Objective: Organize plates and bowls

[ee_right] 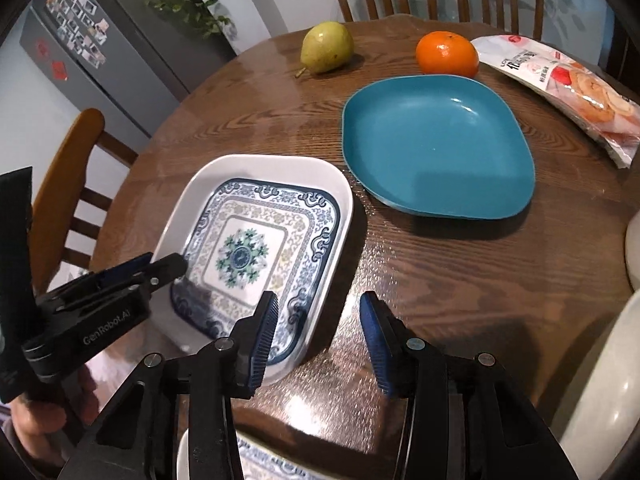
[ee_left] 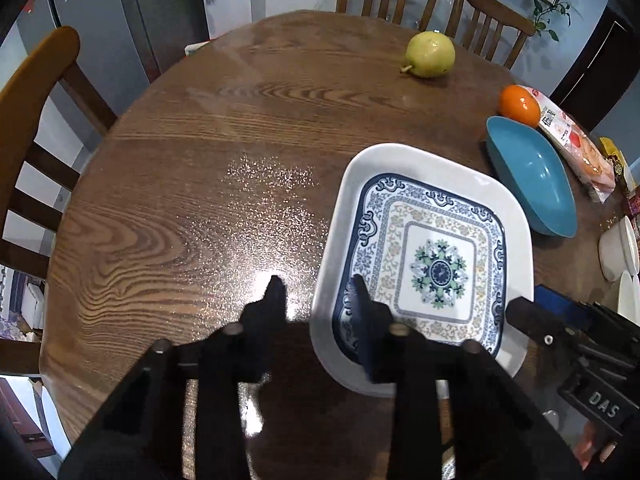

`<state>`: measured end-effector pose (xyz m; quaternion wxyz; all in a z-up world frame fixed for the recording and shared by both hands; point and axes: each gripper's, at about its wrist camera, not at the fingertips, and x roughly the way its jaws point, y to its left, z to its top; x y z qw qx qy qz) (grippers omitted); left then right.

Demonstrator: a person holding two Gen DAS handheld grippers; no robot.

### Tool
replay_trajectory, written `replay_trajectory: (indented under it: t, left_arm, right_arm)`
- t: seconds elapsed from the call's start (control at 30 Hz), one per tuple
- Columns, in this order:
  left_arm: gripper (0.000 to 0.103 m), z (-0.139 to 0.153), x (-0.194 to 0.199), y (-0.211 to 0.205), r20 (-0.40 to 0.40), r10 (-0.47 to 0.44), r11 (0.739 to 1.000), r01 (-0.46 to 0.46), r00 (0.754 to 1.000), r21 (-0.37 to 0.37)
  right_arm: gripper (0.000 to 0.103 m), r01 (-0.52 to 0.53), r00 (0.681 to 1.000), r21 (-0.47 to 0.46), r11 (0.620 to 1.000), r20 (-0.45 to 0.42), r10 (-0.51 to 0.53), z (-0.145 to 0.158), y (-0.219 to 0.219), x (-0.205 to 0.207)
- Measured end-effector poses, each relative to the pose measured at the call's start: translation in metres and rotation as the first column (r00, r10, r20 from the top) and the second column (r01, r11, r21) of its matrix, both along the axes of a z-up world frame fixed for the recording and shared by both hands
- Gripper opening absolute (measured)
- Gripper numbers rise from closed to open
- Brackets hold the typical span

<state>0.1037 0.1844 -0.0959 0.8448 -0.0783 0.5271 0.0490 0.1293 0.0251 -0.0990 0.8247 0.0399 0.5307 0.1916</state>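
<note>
From the left wrist, the left gripper (ee_left: 316,288) stands with its jaws spread, one finger over the bare table (ee_left: 168,184), the other over the near rim of the patterned plate (ee_left: 424,248); whether that finger touches the rim is hard to say, and the plate's near corner is hidden under it. The plate is square with rounded corners, white-rimmed, a blue scroll border and a green-blue medallion in the middle. Beyond it lies a teal plate (ee_left: 532,180), seen edge-on, with an orange (ee_left: 519,105) behind and a pear (ee_left: 431,54) further back. White bowls (ee_left: 620,254) at the right edge are cut off. The right gripper (ee_left: 532,312) pokes in from the right. From the right wrist, the right gripper (ee_right: 318,312) is wide open and holds nothing, its left finger over the patterned plate's (ee_right: 256,240) near corner, its right over bare wood. The teal plate (ee_right: 436,140) sits just beside, apart. A snack bag (ee_right: 568,88) lies at right. Another patterned rim (ee_right: 182,456) peeks out below, mostly hidden. The left gripper (ee_right: 168,266) reaches the plate's left edge; its grip there is unclear
</note>
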Motion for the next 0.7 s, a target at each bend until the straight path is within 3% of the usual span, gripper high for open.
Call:
replay_trajectory:
  t: [0.07, 0.17, 0.27, 0.7]
  left_arm:
    - [0.015, 0.0, -0.001, 0.002, 0.008, -0.002, 1.0, 0.002, 1.0, -0.009]
    - [0.01, 0.0, 0.0, 0.0, 0.018, -0.025, 1.0, 0.025, 1.0, -0.013]
    - [0.01, 0.001, 0.0, -0.005, 0.022, -0.036, 0.999, 0.036, 0.999, 0.016]
    - [0.01, 0.04, -0.061, -0.034, 0.115, -0.075, 0.995, 0.068, 0.991, 0.07]
  right_arm:
    - [0.029, -0.002, 1.0, -0.014, 1.0, 0.003, 0.002, -0.003, 0.002, 0.003]
    - [0.01, -0.016, 1.0, -0.032, 0.999, 0.012, 0.016, -0.003, 0.005, 0.007]
    - [0.01, -0.022, 0.999, -0.066, 0.998, 0.028, 0.024, -0.002, 0.01, 0.007]
    - [0.01, -0.034, 0.995, 0.023, 0.999, 0.09, 0.032, 0.036, -0.024, -0.046]
